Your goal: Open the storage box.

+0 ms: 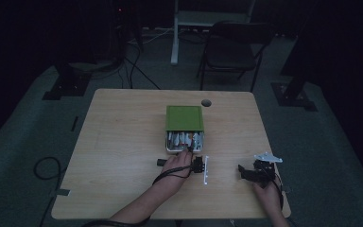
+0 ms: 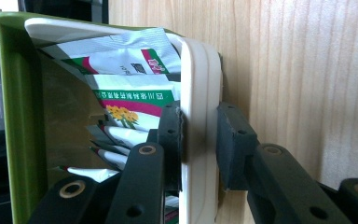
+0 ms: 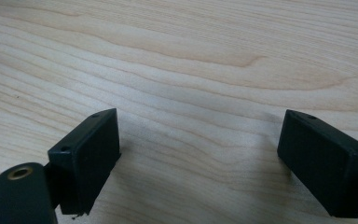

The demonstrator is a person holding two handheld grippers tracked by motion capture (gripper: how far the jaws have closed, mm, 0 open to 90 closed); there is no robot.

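Left gripper [image 2: 199, 140] clamped on white box wall [image 2: 196, 93]; packets [image 2: 121, 60] half hidden behind green lid [image 2: 14, 116]. Right gripper [image 3: 198, 158] wide open, empty, over bare table [image 3: 191, 56].

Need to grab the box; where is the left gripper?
High view: the left gripper sits mid-table at the white box's near wall, its jaws straddling that wall below the green lid.

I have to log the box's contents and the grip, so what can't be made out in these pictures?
- Packets: the count is hidden; the box's white wall and green lid cover most of them in the left gripper view. In the dim high view they are too small.
- Packet print: too blurred to read.
- Left gripper: whether it presses the wall; a gap shows at the outer jaw.
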